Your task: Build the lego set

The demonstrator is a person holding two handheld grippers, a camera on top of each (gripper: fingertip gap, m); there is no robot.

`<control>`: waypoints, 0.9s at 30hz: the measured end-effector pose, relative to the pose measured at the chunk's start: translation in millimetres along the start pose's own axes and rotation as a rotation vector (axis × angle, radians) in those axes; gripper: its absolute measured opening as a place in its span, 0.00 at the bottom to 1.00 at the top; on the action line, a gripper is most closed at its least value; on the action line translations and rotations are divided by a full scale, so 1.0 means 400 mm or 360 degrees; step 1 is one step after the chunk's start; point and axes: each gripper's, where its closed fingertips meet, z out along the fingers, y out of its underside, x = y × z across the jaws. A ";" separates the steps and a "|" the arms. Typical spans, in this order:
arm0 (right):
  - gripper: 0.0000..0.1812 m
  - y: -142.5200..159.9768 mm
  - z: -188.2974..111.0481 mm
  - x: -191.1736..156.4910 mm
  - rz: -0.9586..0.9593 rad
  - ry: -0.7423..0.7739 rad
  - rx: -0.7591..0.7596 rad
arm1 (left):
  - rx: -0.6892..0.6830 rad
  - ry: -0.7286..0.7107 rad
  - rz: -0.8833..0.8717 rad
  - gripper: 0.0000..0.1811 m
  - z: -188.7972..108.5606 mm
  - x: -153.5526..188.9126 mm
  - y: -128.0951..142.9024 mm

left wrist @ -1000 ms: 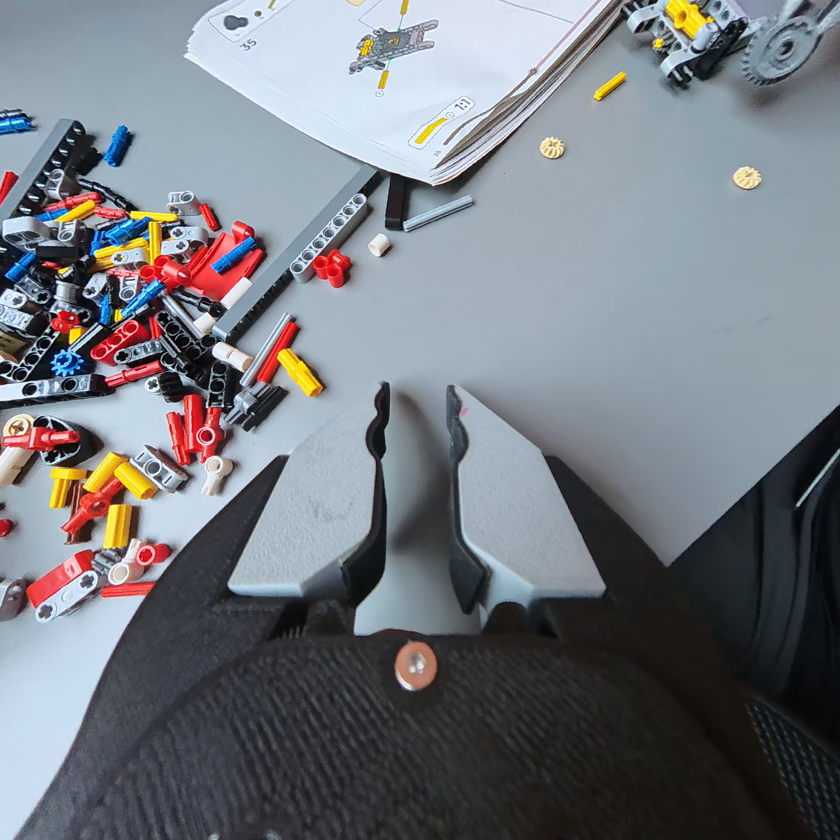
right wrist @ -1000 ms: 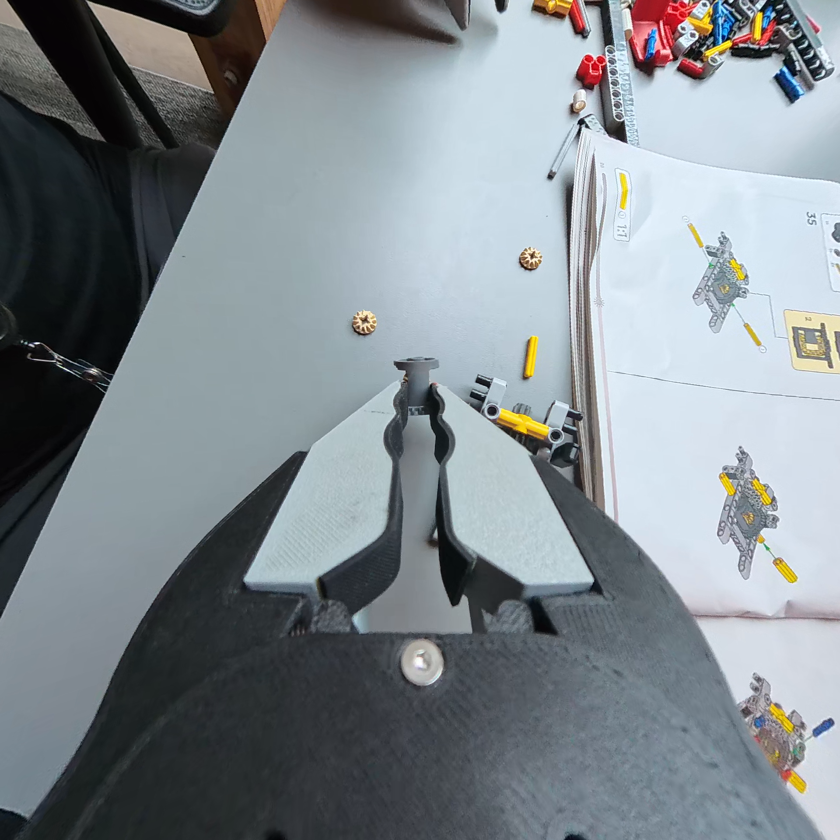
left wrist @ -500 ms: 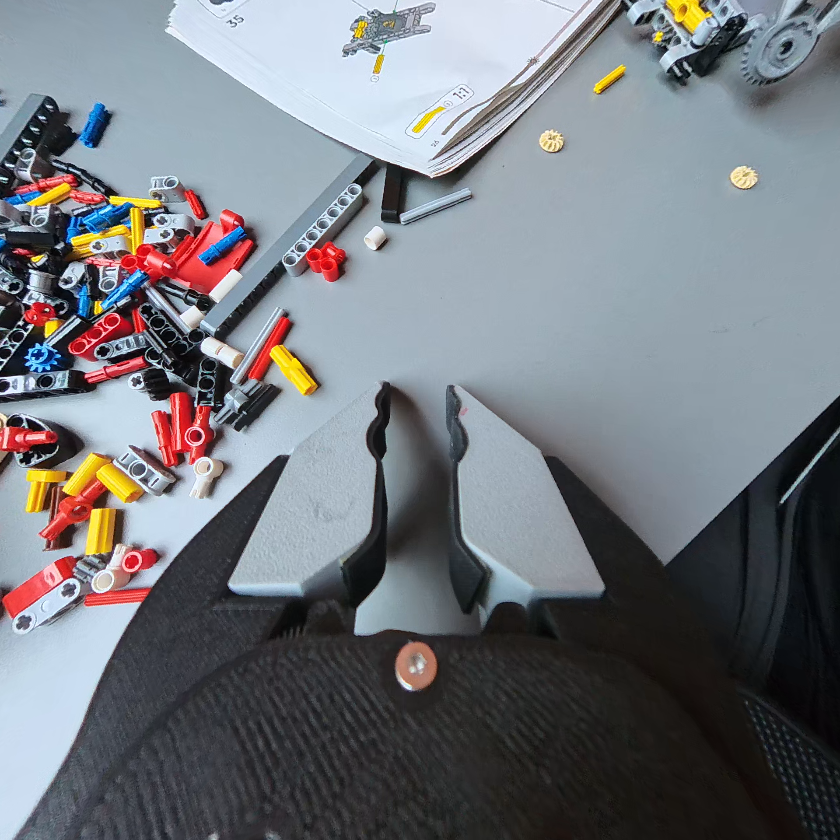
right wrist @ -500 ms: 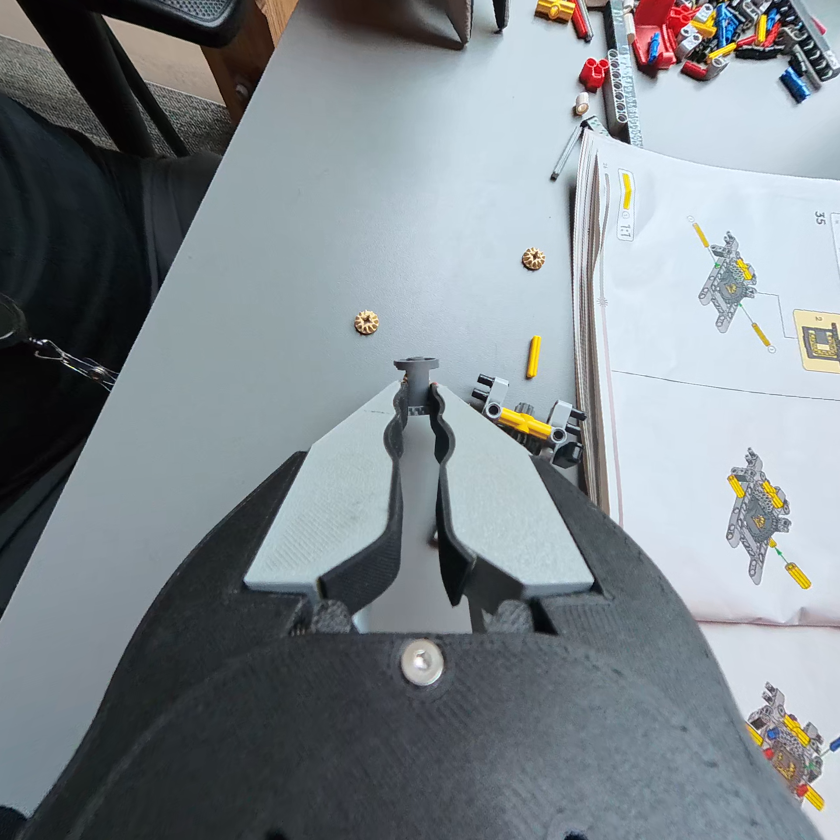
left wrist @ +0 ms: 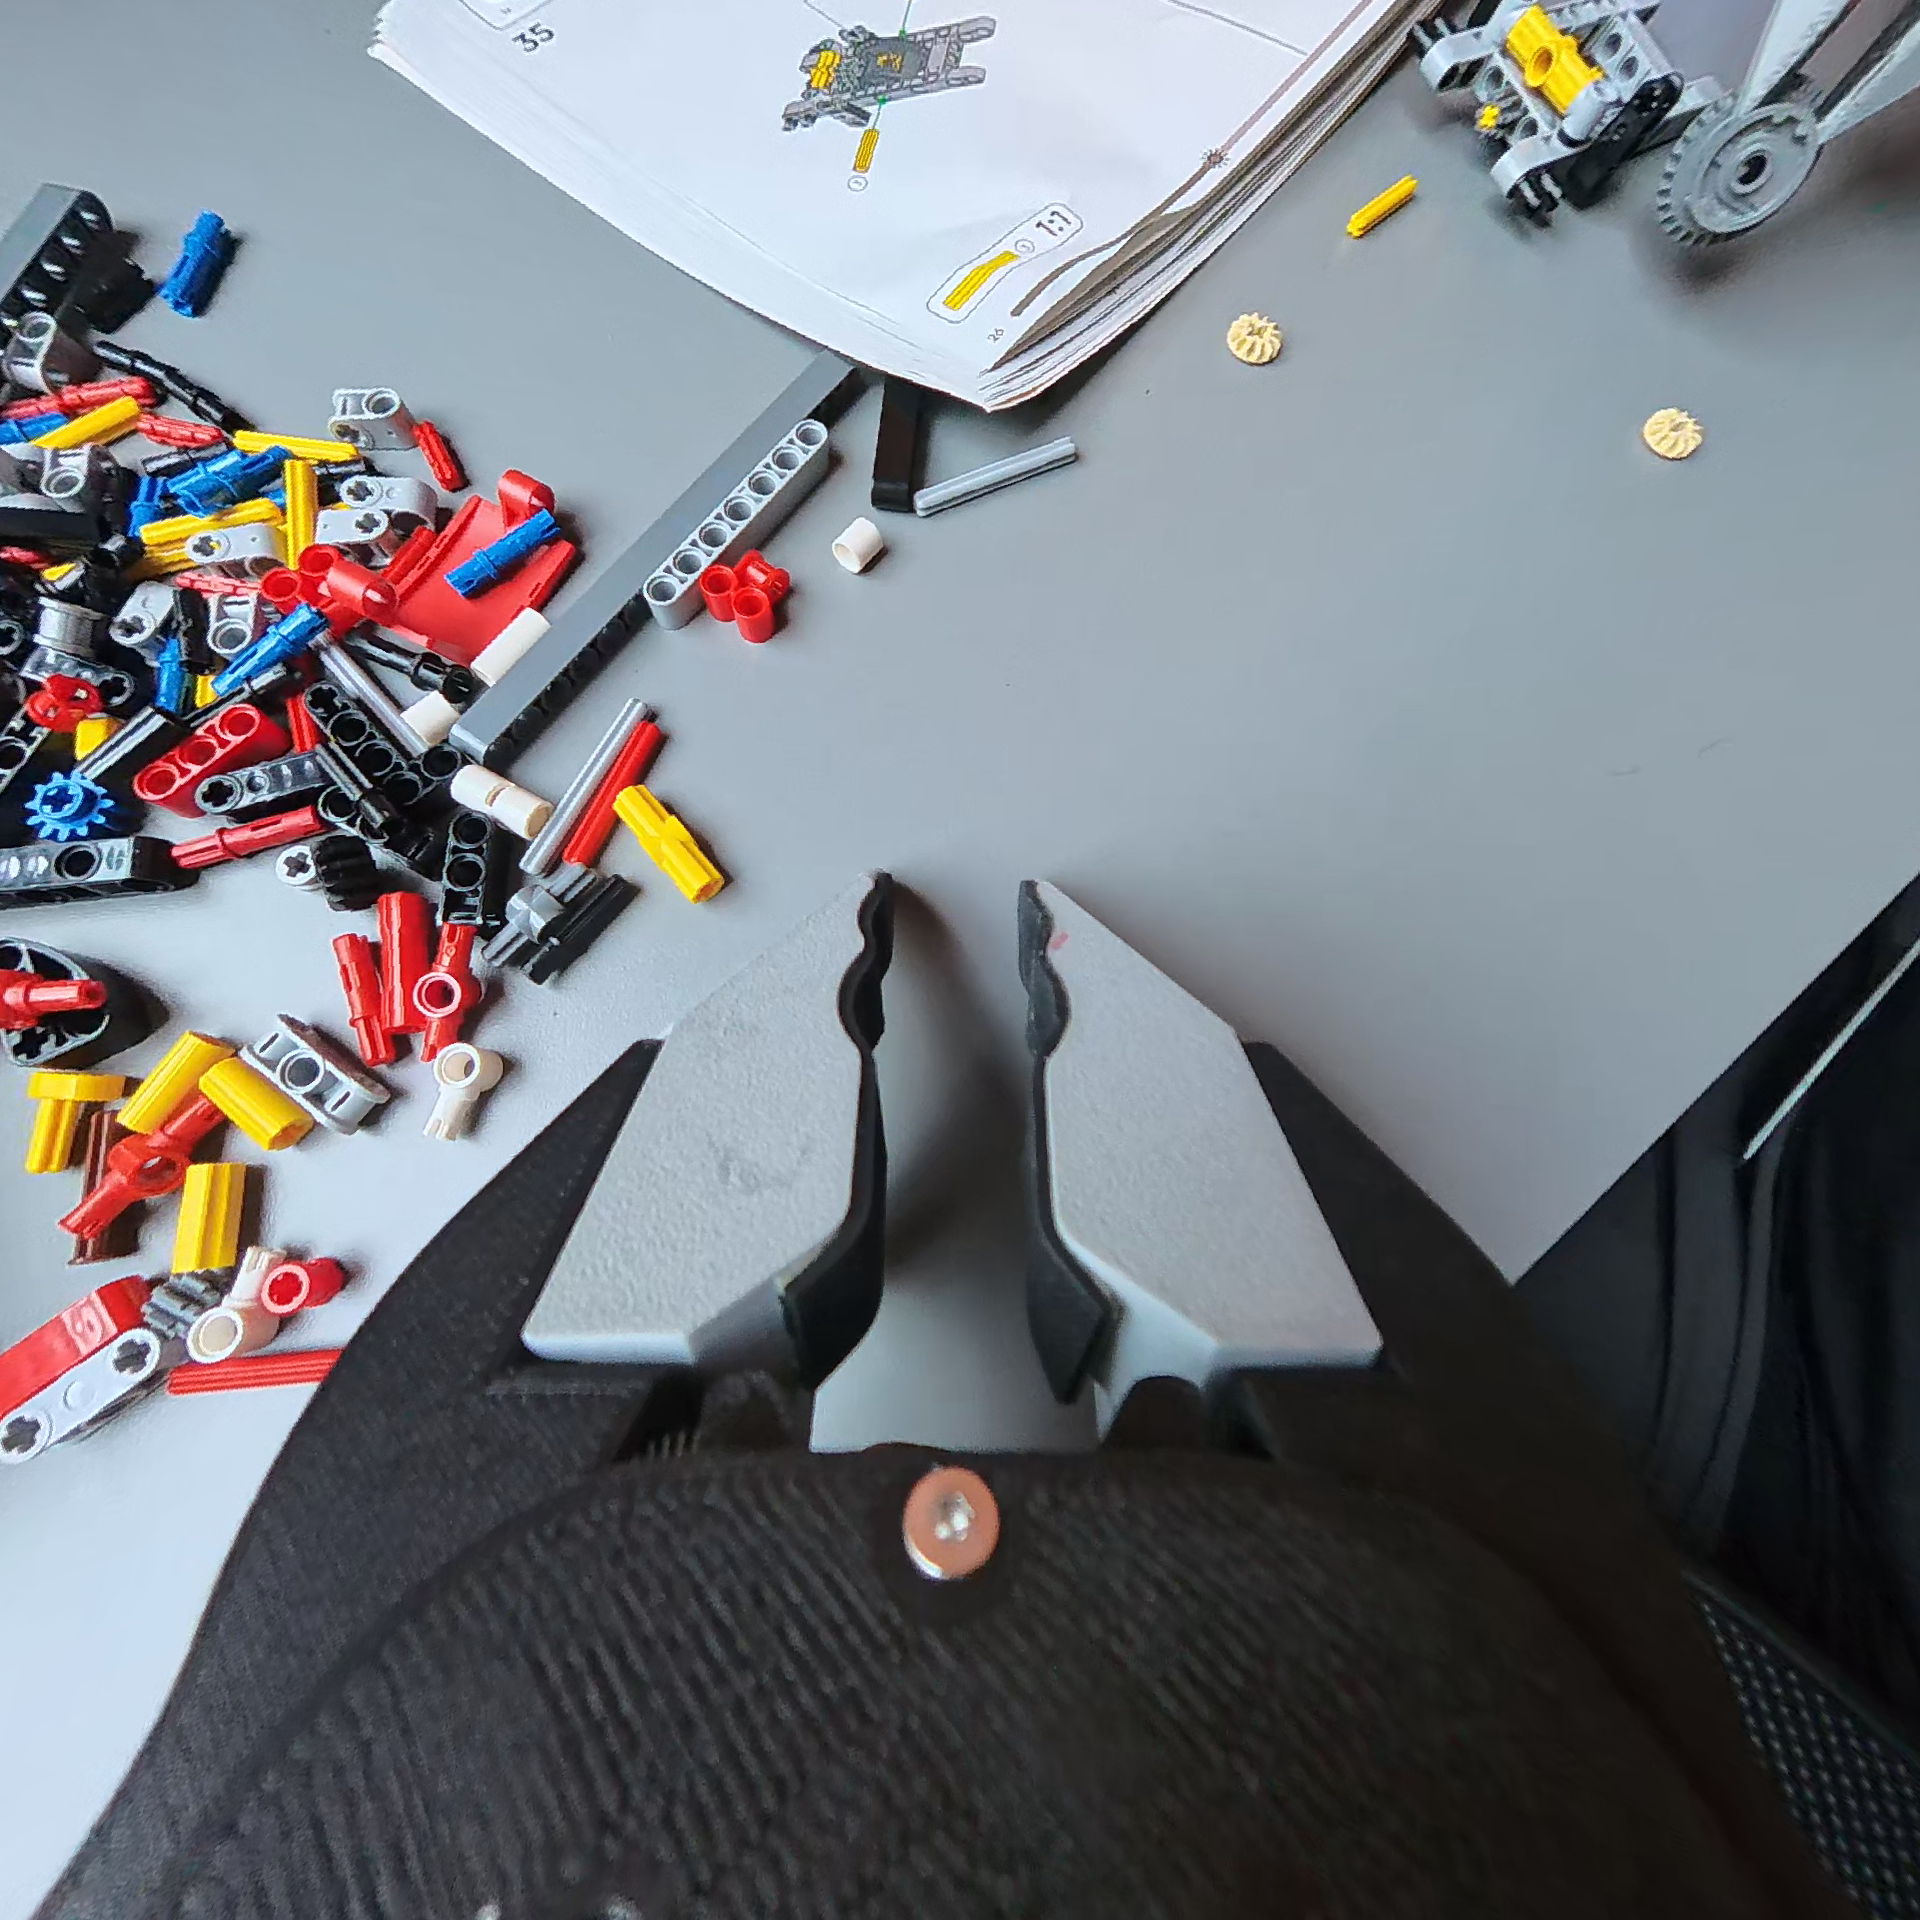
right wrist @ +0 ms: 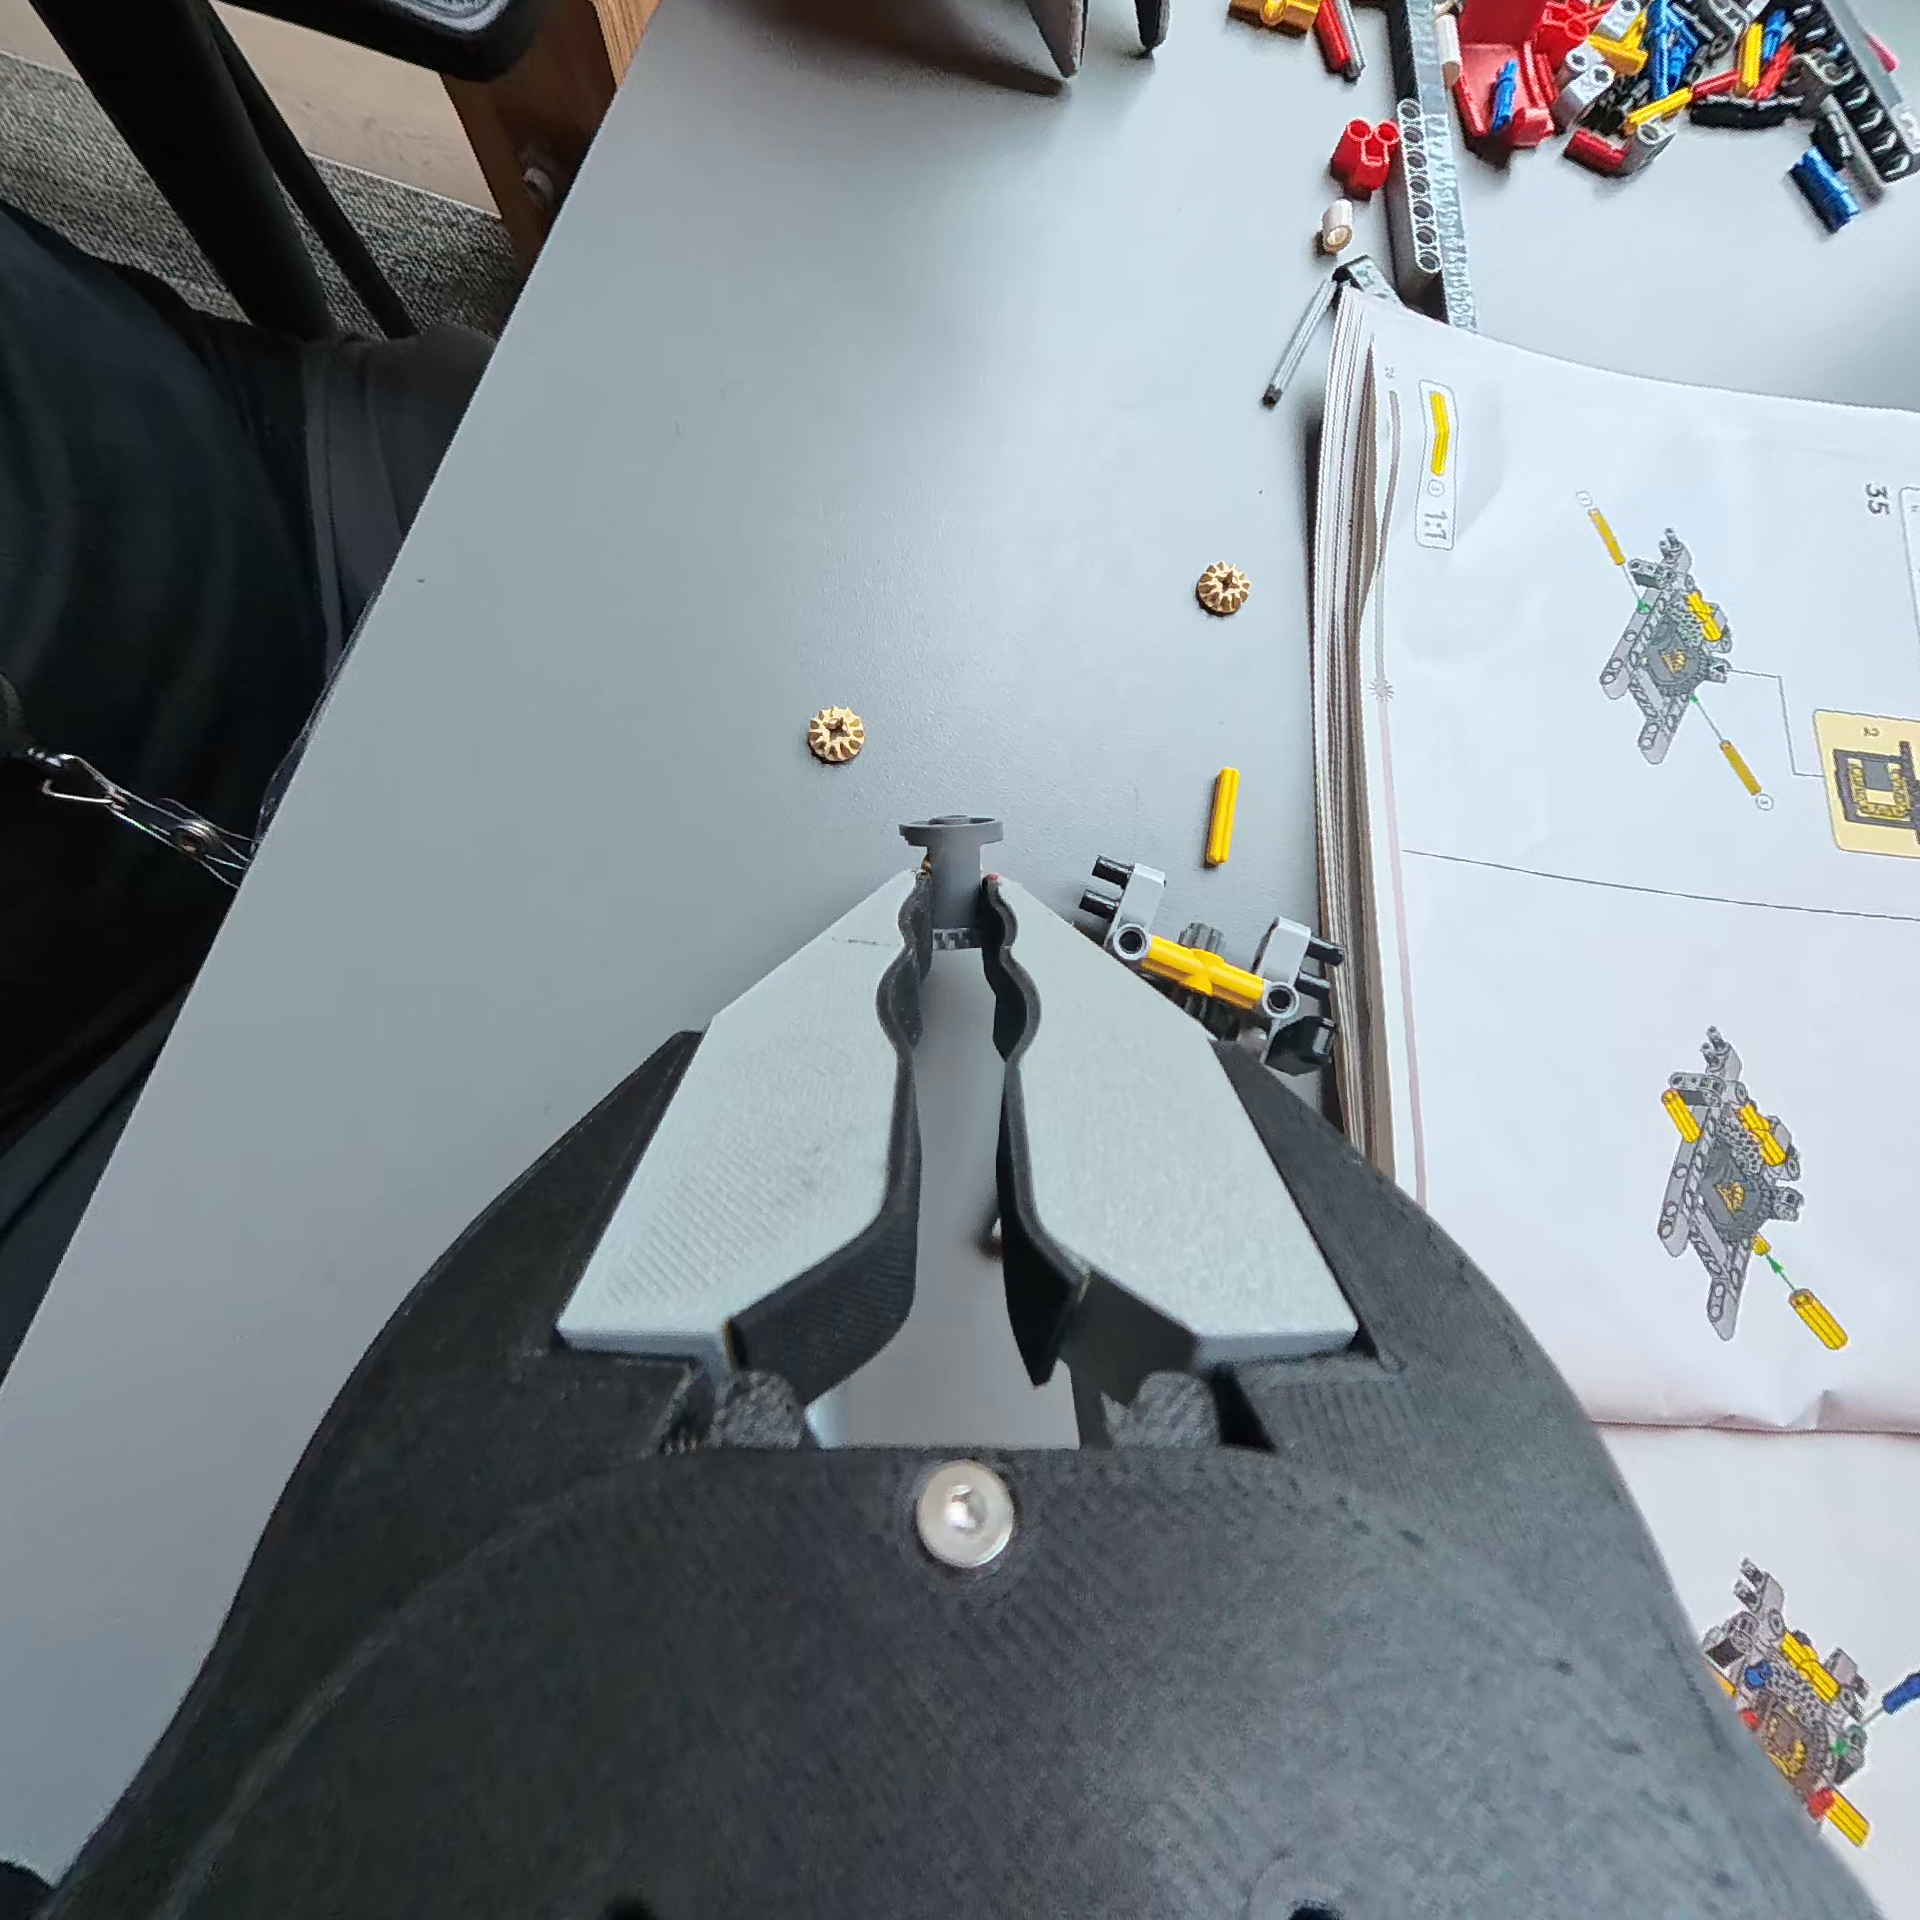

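Gear piece (right wrist: 949,868) pinched in right tongs (right wrist: 951,902)

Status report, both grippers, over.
Left gripper open, empty, over bare table. Right gripper shut on dark grey gear piece. Grey-and-yellow subassembly beside right fingers, nothing blocking.

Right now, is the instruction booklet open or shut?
Open. The booklet lies spread on the table, printed building diagrams facing up, page edges stacked along its left side.

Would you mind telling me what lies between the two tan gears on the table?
Nothing: in the right wrist view, only bare grey table separates the nearer tan gear from the farther one.
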 end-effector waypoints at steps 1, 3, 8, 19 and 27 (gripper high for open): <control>0.03 0.000 0.000 0.000 0.0000 0.0000 0.0000 | 0.0000 0.0001 -0.0001 0.12 0.000 0.000 0.000; 0.03 -0.001 0.000 0.000 -0.0002 0.0002 0.0000 | 0.0000 0.0001 -0.0003 0.11 0.000 0.000 0.000; 0.03 -0.002 -0.002 0.000 -0.0005 0.0005 0.0001 | 0.0001 0.0004 -0.0007 0.11 0.000 -0.001 0.000; 0.03 0.000 0.002 -0.002 -0.0014 0.0007 -0.0014 | 0.0002 0.0008 -0.0011 0.11 0.000 0.000 0.000; 0.03 0.002 0.005 -0.003 -0.0014 0.0004 -0.0022 | 0.0002 0.0010 -0.0013 0.11 0.000 0.000 0.000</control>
